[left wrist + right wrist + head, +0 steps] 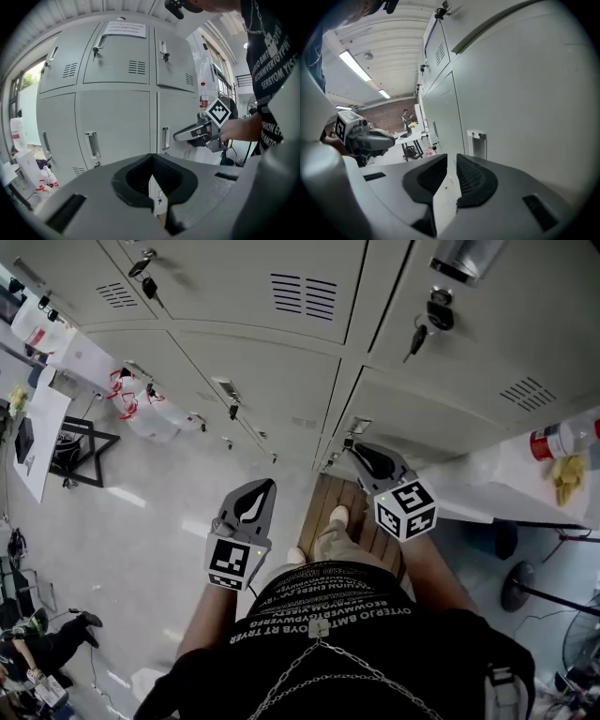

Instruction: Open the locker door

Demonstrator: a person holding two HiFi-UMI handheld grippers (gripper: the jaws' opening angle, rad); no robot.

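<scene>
Our right gripper [451, 158] near the locker door handle [477, 143], jaws a little apart, seemingly empty, our left gripper [151, 158] pressed together.

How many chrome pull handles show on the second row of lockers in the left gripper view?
3: far-left handle, middle handle and right handle, one on each door of that row. Handles farther along or on lower rows may be hidden.
</scene>
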